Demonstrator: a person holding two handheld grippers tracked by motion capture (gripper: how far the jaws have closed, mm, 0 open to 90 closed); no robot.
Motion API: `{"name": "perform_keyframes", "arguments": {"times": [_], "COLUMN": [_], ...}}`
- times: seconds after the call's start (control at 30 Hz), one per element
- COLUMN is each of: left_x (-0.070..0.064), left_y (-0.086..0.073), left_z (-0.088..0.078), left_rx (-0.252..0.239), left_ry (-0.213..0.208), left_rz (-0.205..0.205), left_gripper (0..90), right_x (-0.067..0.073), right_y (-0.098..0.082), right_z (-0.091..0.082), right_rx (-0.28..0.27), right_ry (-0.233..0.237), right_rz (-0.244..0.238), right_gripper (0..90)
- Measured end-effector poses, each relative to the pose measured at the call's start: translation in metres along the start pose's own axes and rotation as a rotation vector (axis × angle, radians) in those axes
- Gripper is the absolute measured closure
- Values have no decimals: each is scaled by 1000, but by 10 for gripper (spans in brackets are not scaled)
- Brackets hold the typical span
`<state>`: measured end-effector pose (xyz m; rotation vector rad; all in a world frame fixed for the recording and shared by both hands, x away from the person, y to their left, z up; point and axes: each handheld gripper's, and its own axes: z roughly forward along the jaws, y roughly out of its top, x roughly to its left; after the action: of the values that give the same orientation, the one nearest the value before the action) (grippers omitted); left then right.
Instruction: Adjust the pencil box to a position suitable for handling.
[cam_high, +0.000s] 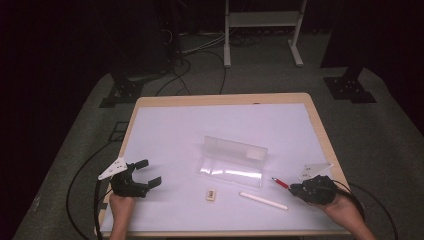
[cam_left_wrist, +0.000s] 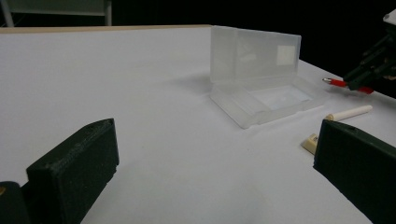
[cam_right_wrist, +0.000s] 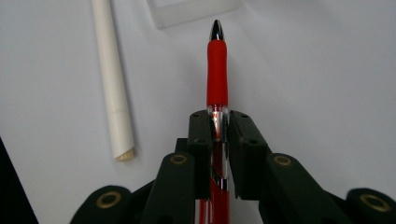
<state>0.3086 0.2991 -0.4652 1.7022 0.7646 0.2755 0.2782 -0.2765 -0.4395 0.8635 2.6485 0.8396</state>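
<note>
The right gripper (cam_right_wrist: 217, 122) clamps a red pen (cam_right_wrist: 217, 74), rubbery grip and shiny metal tip pointing at the case (cam_high: 234, 161), low over the table's (cam_high: 165, 130) right front. The pen's rear hides between matte black jaws. The case is frosted plastic, hinged lid upright. A white stick (cam_high: 263, 200) and small eraser (cam_high: 211, 194) lie near. The left gripper (cam_high: 150, 173) gapes empty.

Red pen (cam_right_wrist: 217, 70) barrel hidden between jaws
</note>
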Motion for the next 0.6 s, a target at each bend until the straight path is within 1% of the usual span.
{"name": "perform_keyframes", "arguments": {"times": [0.17,0.27,0.47,0.5,0.53,0.6], "left_x": [0,0,0,0,0,0], "left_y": [0,0,0,0,0,0], "left_z": [0,0,0,0,0,0], "left_rx": [1,1,0,0,0,3], "left_ry": [1,1,1,1,1,0], "left_rz": [-1,-2,-8,-8,-8,-3], "left_gripper": [0,0,0,0,0,0], "right_x": [0,0,1,2,2,4], "right_y": [11,18,34,40,40,46], "right_z": [-12,-17,-20,-20,-20,-21], "right_rx": [-34,-51,-71,-74,-74,-75], "right_ry": [-13,-9,3,8,8,7], "right_rz": [-26,-35,-67,-78,-78,-91], "right_gripper": [789,788,788,788,788,788]}}
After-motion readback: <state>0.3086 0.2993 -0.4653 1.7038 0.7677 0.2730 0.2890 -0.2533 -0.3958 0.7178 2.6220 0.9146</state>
